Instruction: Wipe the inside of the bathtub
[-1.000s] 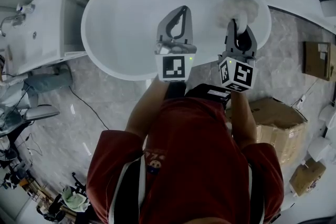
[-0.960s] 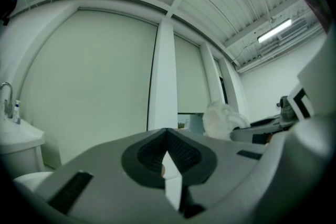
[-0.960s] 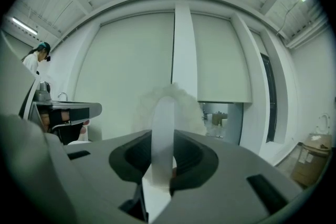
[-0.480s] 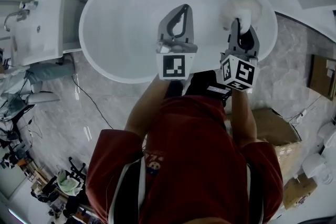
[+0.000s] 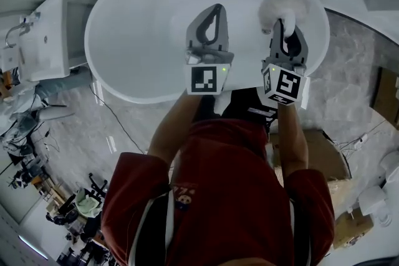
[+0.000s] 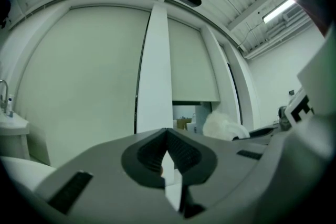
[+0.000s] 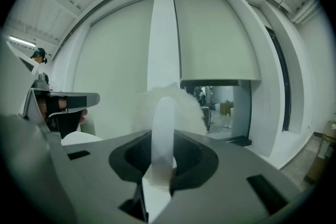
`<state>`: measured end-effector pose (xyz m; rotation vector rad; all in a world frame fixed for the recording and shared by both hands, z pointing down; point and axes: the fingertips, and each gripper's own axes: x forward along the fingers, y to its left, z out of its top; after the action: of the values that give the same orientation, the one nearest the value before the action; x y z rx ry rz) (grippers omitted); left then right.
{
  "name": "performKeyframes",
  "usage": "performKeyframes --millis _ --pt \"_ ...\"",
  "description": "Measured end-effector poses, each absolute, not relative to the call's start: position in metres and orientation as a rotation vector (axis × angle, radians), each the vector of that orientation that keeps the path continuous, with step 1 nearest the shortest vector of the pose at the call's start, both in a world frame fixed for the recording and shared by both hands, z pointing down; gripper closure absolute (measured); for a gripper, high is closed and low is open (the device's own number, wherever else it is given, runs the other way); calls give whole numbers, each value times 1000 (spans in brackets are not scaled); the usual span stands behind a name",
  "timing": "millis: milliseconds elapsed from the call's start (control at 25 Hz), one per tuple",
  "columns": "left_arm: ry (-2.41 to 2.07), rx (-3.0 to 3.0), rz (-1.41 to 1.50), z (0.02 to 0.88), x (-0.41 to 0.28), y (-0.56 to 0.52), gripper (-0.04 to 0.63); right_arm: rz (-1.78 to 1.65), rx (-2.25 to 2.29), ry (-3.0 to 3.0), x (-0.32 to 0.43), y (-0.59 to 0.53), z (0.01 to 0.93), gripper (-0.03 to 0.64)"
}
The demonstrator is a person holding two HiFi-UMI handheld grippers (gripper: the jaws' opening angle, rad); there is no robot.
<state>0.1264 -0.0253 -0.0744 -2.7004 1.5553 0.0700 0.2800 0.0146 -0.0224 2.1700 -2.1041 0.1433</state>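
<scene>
The white oval bathtub [image 5: 134, 34] fills the top of the head view, and both grippers hang over its near half. My left gripper [image 5: 215, 10] is shut with nothing in it, above the middle of the tub. My right gripper [image 5: 282, 26] is shut on the white handle [image 7: 162, 131] of a fluffy white duster [image 5: 284, 5], whose head is over the tub's right end. In the left gripper view the jaws [image 6: 167, 136] meet, and the duster [image 6: 222, 126] shows to the right. The right gripper view has the duster's fluff [image 7: 176, 104] just past the jaws.
A white washbasin unit [image 5: 47, 40] stands left of the tub. A cable [image 5: 109, 128] runs over the marble floor below it. Cardboard boxes [image 5: 324, 162] sit at the right, and cluttered gear [image 5: 68, 221] lies at the lower left.
The head view has shifted a little, so the tub looks slightly larger and the washbasin sits further left. Both grippers keep almost the same pose and stay shut.
</scene>
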Motion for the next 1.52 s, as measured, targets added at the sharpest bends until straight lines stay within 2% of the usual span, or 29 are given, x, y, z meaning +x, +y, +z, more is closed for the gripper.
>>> performKeyframes --millis 480,1160,1520 --pt "1615 -2746 -79 63 218 -67 580 285 2132 -2042 363 -34 136 526" --pt "1704 -2851 -140 306 215 -120 580 403 2118 -1817 375 -103 401 526" --pt "1699 -2881 -142 398 232 -144 580 496 2063 -1707 399 -116 533 525"
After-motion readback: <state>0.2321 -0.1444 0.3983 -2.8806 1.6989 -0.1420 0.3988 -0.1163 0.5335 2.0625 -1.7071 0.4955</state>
